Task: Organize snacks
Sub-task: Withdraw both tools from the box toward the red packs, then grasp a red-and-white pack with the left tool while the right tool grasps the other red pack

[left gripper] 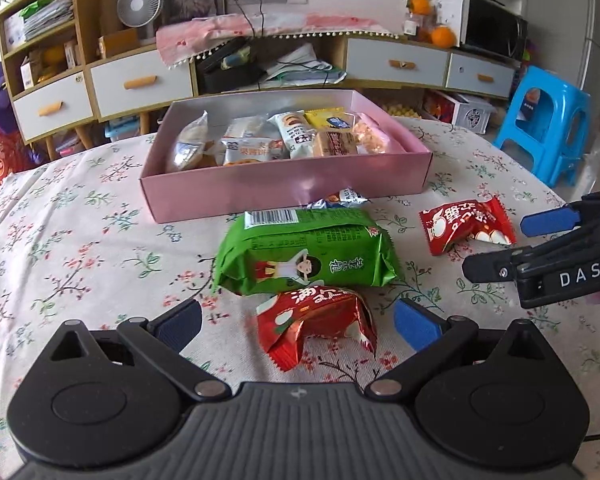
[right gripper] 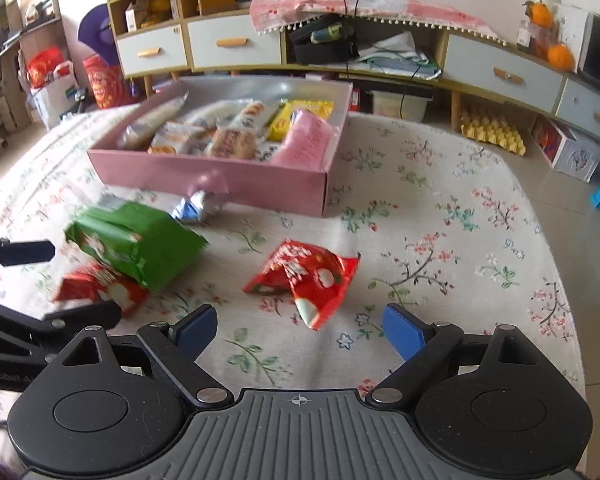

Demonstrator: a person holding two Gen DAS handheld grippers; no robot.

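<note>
Snack packets scattered over a floral-clothed bench (left gripper: 80, 216), in front of a pink box (left gripper: 284, 184) already stocked with wrapped biscuits and cakes. Nearest the box wall, a small blue-and-silver packet (left gripper: 336, 201); just in front of it, a green packet (left gripper: 306, 256) lying flat, touching a red packet (left gripper: 316, 326) at its near edge. Farther right, well apart, a second red packet (left gripper: 466, 226), crumpled. Left hand-held gripper (left gripper: 298, 324) spread wide, blue pads either side of the near red packet, pressing nothing. Right hand-held gripper (right gripper: 298, 330) likewise wide open and empty, poised just short of the second red packet (right gripper: 304, 280), not touching it. Behind the bench, a low cabinet with white drawers (left gripper: 140, 80) and a blue plastic stool (left gripper: 548, 124).
</note>
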